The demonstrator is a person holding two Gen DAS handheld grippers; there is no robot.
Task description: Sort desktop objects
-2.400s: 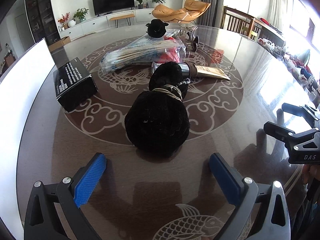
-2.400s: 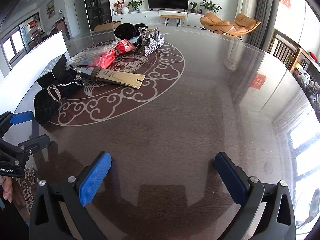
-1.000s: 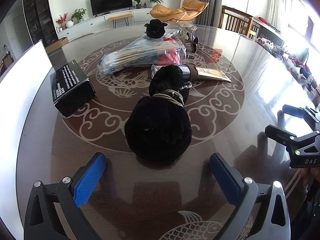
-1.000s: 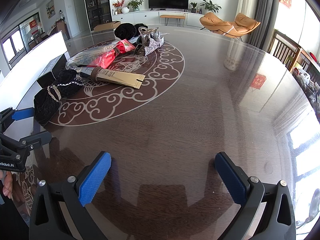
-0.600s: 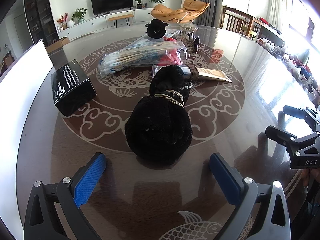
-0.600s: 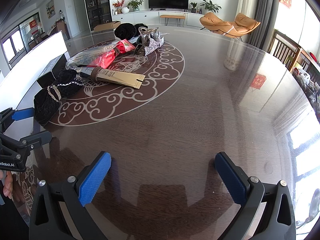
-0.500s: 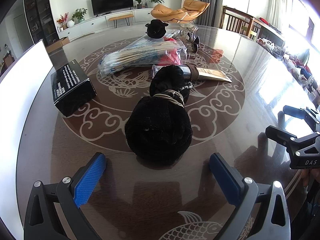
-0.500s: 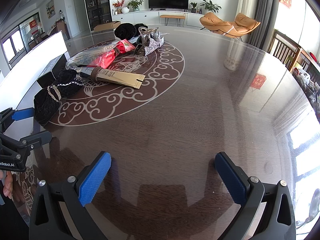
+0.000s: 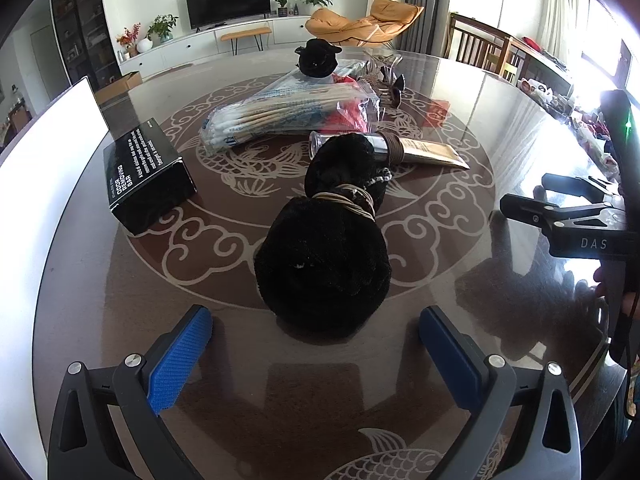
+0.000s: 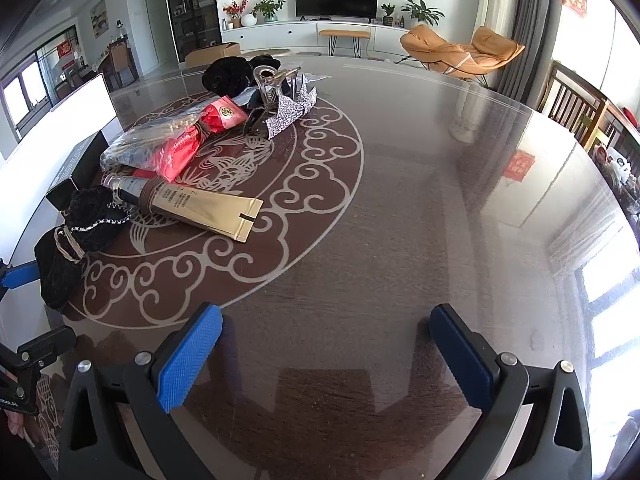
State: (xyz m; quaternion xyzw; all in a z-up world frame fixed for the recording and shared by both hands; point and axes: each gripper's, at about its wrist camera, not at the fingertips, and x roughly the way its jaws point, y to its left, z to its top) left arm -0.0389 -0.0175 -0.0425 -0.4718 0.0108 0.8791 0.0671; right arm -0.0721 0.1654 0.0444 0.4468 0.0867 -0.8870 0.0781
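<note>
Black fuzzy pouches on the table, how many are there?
2. One black velvet pouch, tied with cord, lies just ahead of the open left gripper. Another black pouch sits at the far end of the pile. Others could be hidden beneath the pile.

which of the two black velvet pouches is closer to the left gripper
The large black velvet pouch tied with tan cord, right before the left gripper; the other lies far across the table.

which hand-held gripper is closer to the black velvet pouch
Left. The left hand-held gripper faces the black velvet pouch, which lies just beyond its open fingertips. The right hand-held gripper hangs over bare table, pouch well off to its left.
</note>
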